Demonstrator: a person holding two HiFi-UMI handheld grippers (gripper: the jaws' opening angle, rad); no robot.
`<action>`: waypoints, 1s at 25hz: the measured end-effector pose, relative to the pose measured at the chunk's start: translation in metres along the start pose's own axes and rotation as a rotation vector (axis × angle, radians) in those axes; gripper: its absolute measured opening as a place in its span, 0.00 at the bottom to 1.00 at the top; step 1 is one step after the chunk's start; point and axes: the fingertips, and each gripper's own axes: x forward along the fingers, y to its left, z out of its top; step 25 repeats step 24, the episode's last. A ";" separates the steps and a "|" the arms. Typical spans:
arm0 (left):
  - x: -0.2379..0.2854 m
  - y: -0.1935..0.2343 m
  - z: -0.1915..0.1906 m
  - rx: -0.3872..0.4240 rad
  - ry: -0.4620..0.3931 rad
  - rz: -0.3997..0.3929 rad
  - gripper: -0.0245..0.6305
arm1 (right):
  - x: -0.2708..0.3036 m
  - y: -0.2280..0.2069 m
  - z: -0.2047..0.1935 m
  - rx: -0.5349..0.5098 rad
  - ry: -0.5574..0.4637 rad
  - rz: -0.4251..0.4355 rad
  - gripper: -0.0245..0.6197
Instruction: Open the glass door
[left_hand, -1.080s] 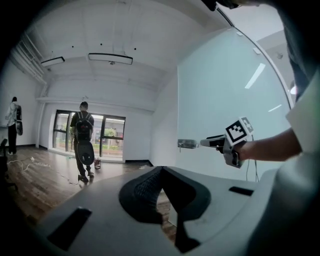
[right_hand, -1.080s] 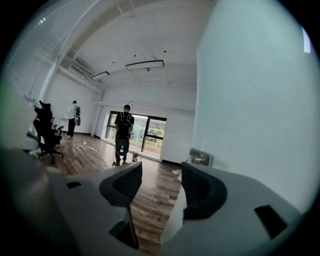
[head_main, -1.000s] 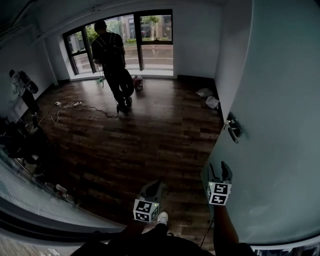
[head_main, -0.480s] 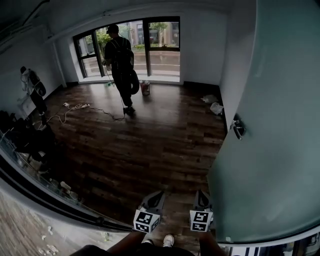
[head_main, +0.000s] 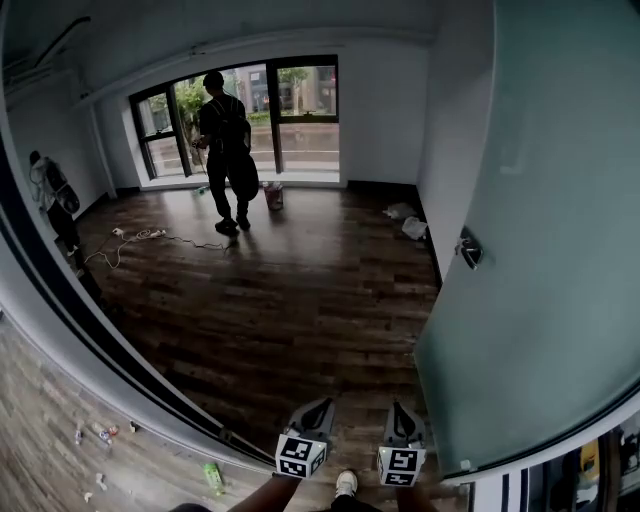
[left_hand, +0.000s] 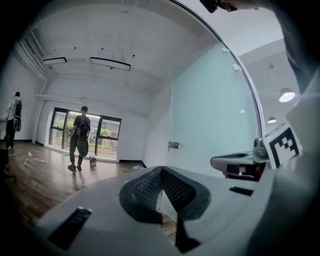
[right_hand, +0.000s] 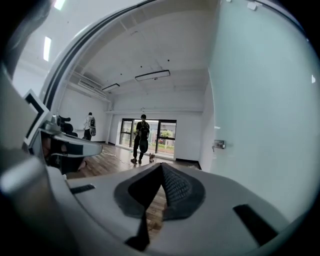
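The frosted glass door (head_main: 545, 250) stands swung open into the room at the right, its metal handle (head_main: 468, 248) on the inner face. My left gripper (head_main: 320, 406) and right gripper (head_main: 398, 408) hang side by side at the bottom of the head view, near the door's lower edge and touching nothing. In the left gripper view the jaws (left_hand: 161, 169) are shut and empty, with the door (left_hand: 210, 115) and handle (left_hand: 173, 145) ahead to the right. The right gripper (right_hand: 161, 165) is also shut on nothing, and the handle (right_hand: 218, 145) lies off to its right.
A dark floor track (head_main: 120, 365) crosses the doorway at the left. One person (head_main: 226, 150) stands by the far windows, another (head_main: 50, 190) at the left wall. A cable (head_main: 140, 238), a small bucket (head_main: 272, 195) and bags (head_main: 408, 222) lie on the wooden floor.
Both grippers have drawn back out of the room toward the doorway. The right gripper, open beside the door's edge a second ago, has shut empty. The person by the windows has shifted.
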 end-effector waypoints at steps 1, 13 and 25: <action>-0.012 -0.002 -0.003 0.001 -0.002 -0.001 0.05 | -0.011 0.011 -0.002 0.002 -0.006 0.006 0.07; -0.157 -0.034 -0.025 0.028 -0.019 0.007 0.05 | -0.142 0.088 -0.007 -0.019 -0.049 -0.001 0.07; -0.193 -0.097 -0.017 0.056 -0.044 0.013 0.05 | -0.205 0.063 0.000 -0.048 -0.079 -0.007 0.07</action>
